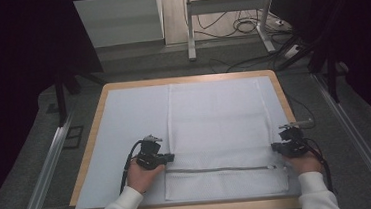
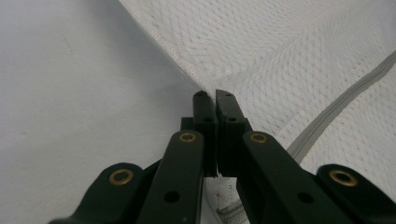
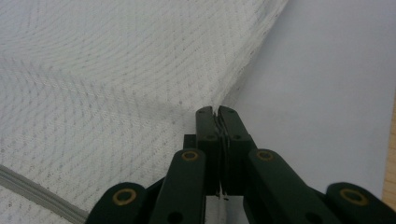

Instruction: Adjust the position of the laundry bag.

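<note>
A white mesh bag (image 1: 218,127) lies flat on a pale mat (image 1: 129,119), with a grey zipper (image 1: 219,170) running across it near the front. My left gripper (image 1: 170,157) is at the bag's left edge, just above the zipper's end. In the left gripper view its jaws (image 2: 215,94) are shut on the hem of the mesh bag (image 2: 261,42), and the zipper (image 2: 336,112) runs off to the right. My right gripper (image 1: 275,147) is at the bag's right edge. Its jaws (image 3: 216,110) are shut, with the edge of the mesh bag (image 3: 116,70) pinched between them.
The mat covers a wooden tabletop (image 1: 90,142) whose rim shows all round. Metal rails (image 1: 48,165) run along the floor on both sides. A white desk frame (image 1: 190,29) and loose cables (image 1: 247,27) stand beyond the table's far edge.
</note>
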